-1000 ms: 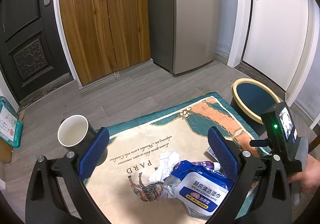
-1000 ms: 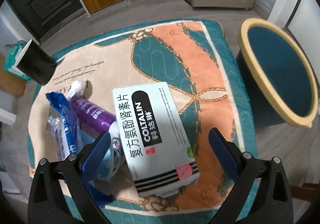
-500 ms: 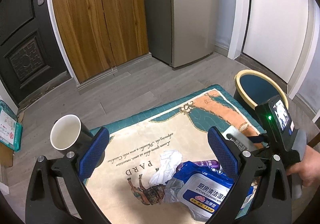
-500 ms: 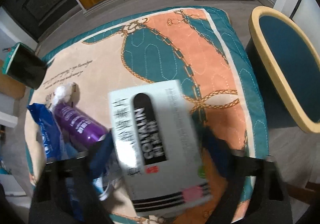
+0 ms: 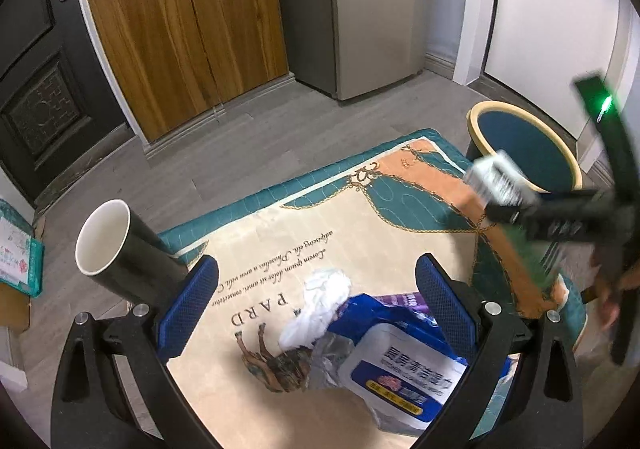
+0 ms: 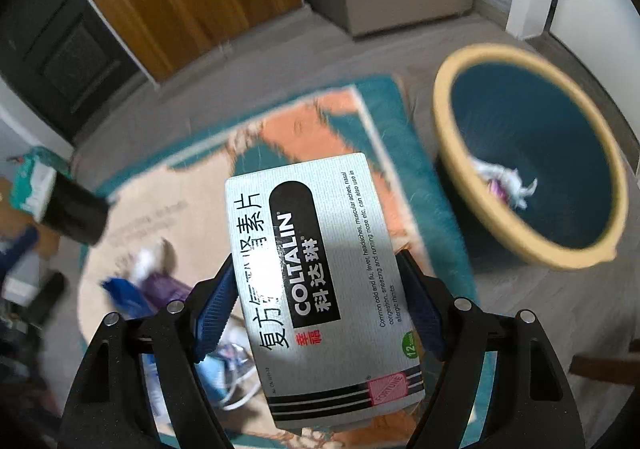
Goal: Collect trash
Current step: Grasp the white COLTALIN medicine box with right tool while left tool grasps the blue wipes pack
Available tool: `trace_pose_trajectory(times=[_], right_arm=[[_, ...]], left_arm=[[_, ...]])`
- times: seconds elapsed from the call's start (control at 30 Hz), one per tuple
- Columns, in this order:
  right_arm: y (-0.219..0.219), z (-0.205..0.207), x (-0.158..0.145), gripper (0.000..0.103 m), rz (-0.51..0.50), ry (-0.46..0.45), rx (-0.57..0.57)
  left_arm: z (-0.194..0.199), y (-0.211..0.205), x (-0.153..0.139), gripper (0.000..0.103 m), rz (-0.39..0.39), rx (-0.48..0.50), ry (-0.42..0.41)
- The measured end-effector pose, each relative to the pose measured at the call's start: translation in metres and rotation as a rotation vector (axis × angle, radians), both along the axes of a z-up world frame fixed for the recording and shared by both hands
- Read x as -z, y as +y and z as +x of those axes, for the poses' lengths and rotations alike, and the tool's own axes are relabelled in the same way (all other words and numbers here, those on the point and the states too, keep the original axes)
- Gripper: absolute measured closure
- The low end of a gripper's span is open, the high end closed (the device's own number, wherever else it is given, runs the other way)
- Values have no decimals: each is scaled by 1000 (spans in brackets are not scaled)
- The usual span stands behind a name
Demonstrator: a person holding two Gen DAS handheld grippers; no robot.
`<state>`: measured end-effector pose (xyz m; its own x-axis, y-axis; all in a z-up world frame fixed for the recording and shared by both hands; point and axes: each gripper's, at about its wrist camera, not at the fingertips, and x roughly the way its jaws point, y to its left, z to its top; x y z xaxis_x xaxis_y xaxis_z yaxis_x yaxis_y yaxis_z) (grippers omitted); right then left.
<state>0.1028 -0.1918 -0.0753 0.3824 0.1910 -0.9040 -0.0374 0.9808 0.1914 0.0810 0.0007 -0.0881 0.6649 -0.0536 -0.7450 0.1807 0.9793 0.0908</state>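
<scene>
My right gripper [image 6: 320, 313] is shut on a white COLTALIN medicine box [image 6: 316, 281], held in the air above the rug [image 6: 192, 209]. The blue bin with a yellow rim [image 6: 444, 153] stands just to its right, with crumpled scraps [image 6: 508, 185] inside. In the left wrist view the box [image 5: 496, 181] hangs blurred beside the bin [image 5: 480, 117]. My left gripper [image 5: 316, 281] is open above a pile on the rug: a white tissue [image 5: 320, 297], a blue wet-wipes pack [image 5: 400, 361] and a purple packet [image 5: 404, 299].
A black cup with a white inside [image 5: 116, 249] stands at the rug's left edge, close to my left finger. A green packet [image 5: 16, 249] lies on the floor at far left. Wooden cupboard doors [image 5: 180, 29] and a fridge [image 5: 372, 9] line the back wall.
The right gripper closed on the medicine box and lifted it off the rug toward the bin. The left gripper sank a little toward the pile.
</scene>
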Motion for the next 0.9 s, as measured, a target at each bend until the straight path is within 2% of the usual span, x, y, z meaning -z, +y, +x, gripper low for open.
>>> trace_pose_trajectory(times=[0.1,0.2,0.33,0.43,0.57,0.67,0.9], right_arm=[[-7,-1,-41,26,-21,-81,-28],[-22,-8,-81,26,-20,-146,-52],[-39,-23,-104,26,-26,-182,-70],[-59,-32,-102,26,19,-175,-31],[-73,-33,-92,26,108,-139,17],[-75,-33,-93,26,75,-155,2],[-89,-23,-82,25,86,-131,43]], left_arm=[[-11,-12,-7,6,-28,-29,-13],[-23,-29,-8,6,-20,-29,-27],[-43,-56,9,6,11,-77,-3],[-50,-66,21,6,23,-104,13],[-51,-79,35,6,53,-90,48],[-48,-84,41,6,100,-86,46],[-36,-90,59,6,127,-93,85]])
